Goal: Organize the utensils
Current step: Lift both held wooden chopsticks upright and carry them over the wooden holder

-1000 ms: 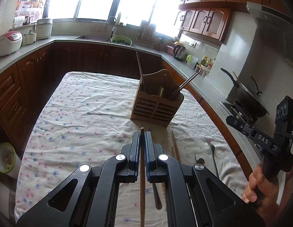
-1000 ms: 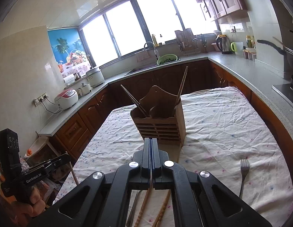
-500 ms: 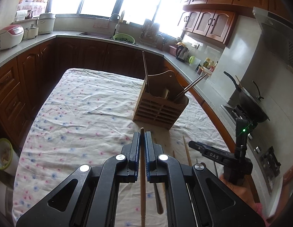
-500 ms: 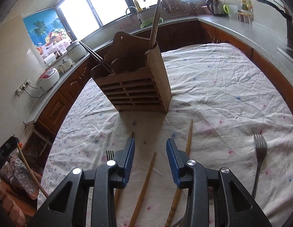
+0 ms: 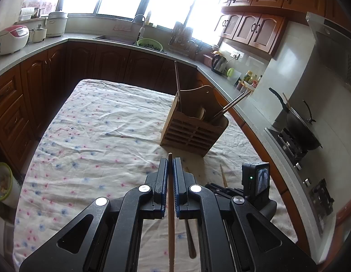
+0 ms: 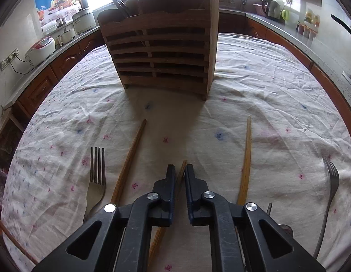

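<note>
the wooden holder (image 5: 193, 128) stands upright on the flowered cloth (image 5: 96, 136), with dark chopsticks (image 5: 234, 103) leaning out of its right slot and one stick (image 5: 177, 83) rising from the left. the left gripper (image 5: 170, 165) is clamped on a wooden chopstick (image 5: 171, 226). the right gripper (image 6: 180, 172) sits low with its jaws narrow, either side of a chopstick on the cloth (image 6: 181, 176); whether they pinch it i cannot tell. two more chopsticks and two forks (image 6: 97, 170) lie nearby.

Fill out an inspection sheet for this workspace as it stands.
Surface: floral tablecloth, wrinkled.
Job's things: wooden holder upright with chopsticks inside; three loose chopsticks and two forks on the cloth.
Clutter: nothing seen.
Grippers: left gripper shut on a chopstick; right gripper low, jaws narrowly apart astride the middle chopstick, contact unclear.
Cables: nothing seen on the table.
Surroundings: counters, rice cooker, kettle, wok.
</note>
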